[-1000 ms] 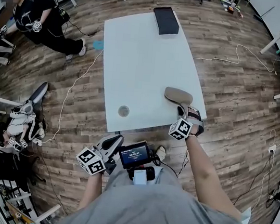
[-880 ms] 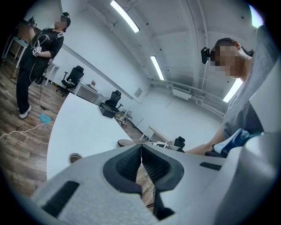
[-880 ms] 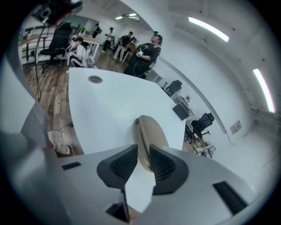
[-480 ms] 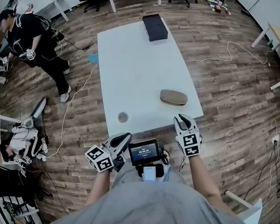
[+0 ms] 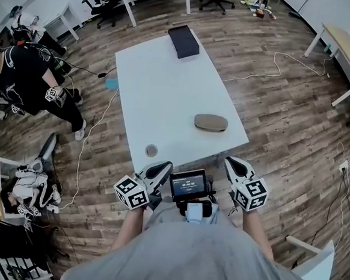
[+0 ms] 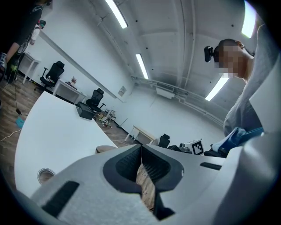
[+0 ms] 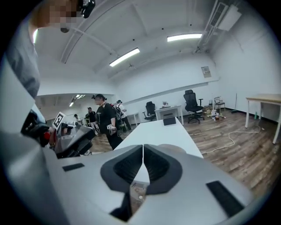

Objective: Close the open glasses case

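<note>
The tan glasses case [image 5: 211, 122] lies closed on the white table [image 5: 166, 93], near its right edge toward the front. Its top peeks over the jaws in the left gripper view as a brown case [image 6: 105, 149] and in the right gripper view as a pale case [image 7: 173, 148]. My left gripper [image 5: 162, 168] is held off the table's front edge, close to my body, jaws shut on nothing. My right gripper [image 5: 233, 164] is also back off the front edge, right of the chest device, jaws shut and empty.
A black box [image 5: 183, 41] sits at the table's far end and a small round disc [image 5: 152, 150] near the front left. A screen device [image 5: 187, 186] hangs at my chest. A person [image 5: 32, 80] stands at left; cables cross the wooden floor.
My right gripper has drawn back from beside the case, off the table to my body. The left gripper stayed low at the front edge. The view has tipped away from the table.
</note>
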